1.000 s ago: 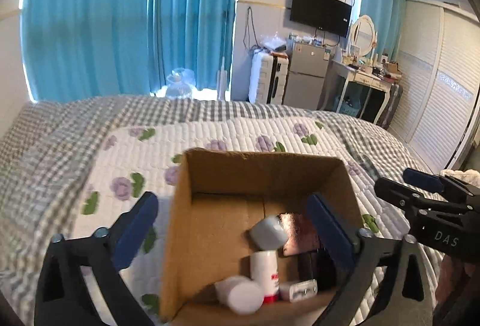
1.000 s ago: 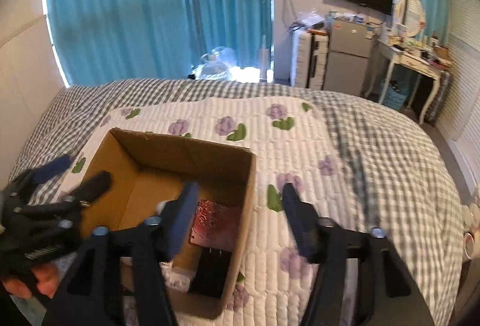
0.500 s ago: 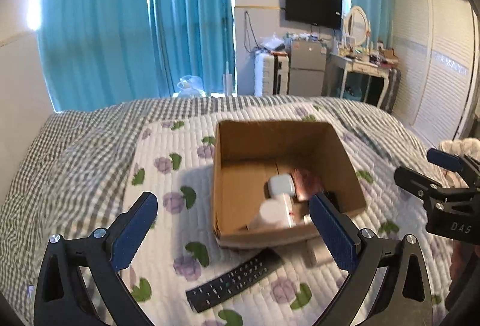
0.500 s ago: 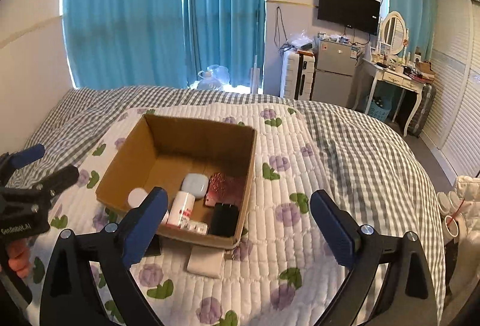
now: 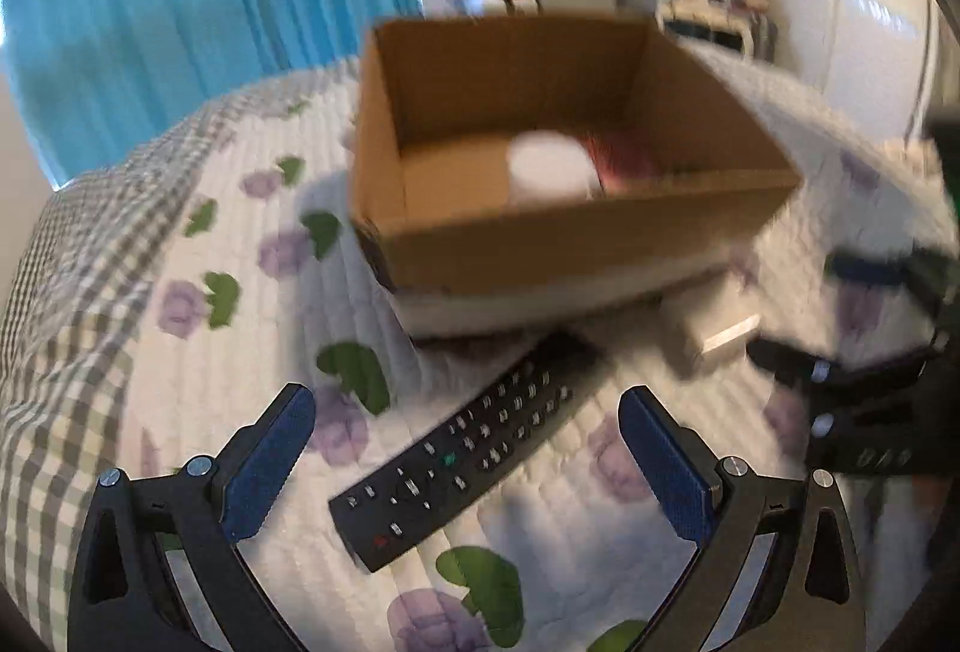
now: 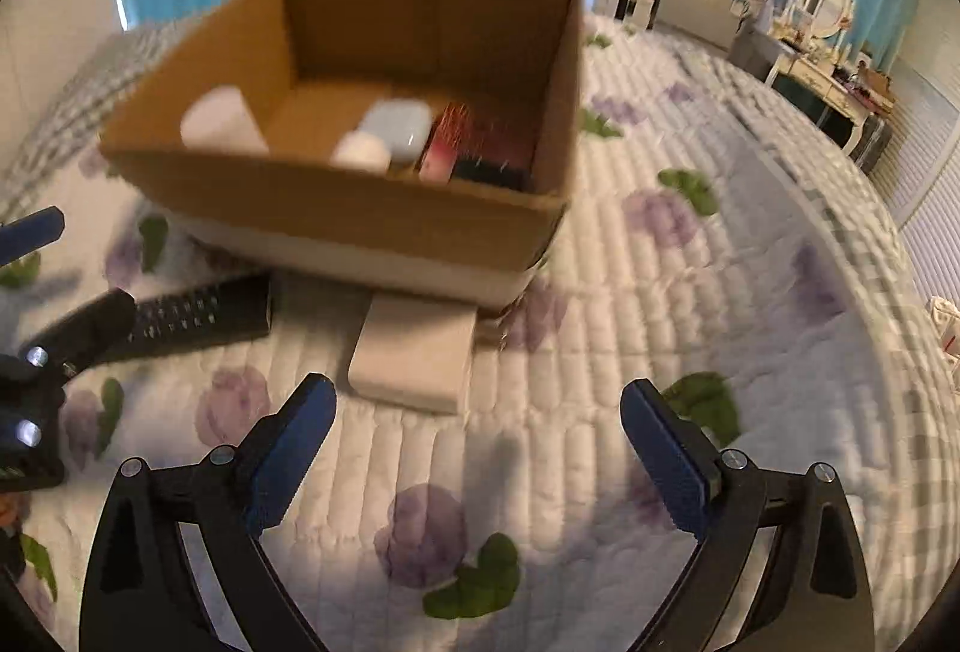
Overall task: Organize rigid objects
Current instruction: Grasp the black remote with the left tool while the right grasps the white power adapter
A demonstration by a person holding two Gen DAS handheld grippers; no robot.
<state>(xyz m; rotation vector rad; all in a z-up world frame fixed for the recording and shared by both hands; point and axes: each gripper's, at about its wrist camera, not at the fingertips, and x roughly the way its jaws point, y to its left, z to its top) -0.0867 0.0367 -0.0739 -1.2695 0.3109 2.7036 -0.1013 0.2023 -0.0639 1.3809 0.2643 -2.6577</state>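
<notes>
Black remote (image 5: 462,466) lies diagonally, far end toward box (image 5: 576,244)

Left gripper (image 5: 467,457): black plastic frame, two curved arms with triangular cut-outs, silver screws at joints. Fingers (image 5: 267,463) faced with dark blue textured pads. Right gripper (image 6: 478,452): same build, black arms, silver screw heads, blue ribbed pads (image 6: 669,463). In left wrist view, right gripper's side blurred: black body, blue tip, small white markings unreadable. Sliver of skin at lower left edge of right wrist view.
</notes>
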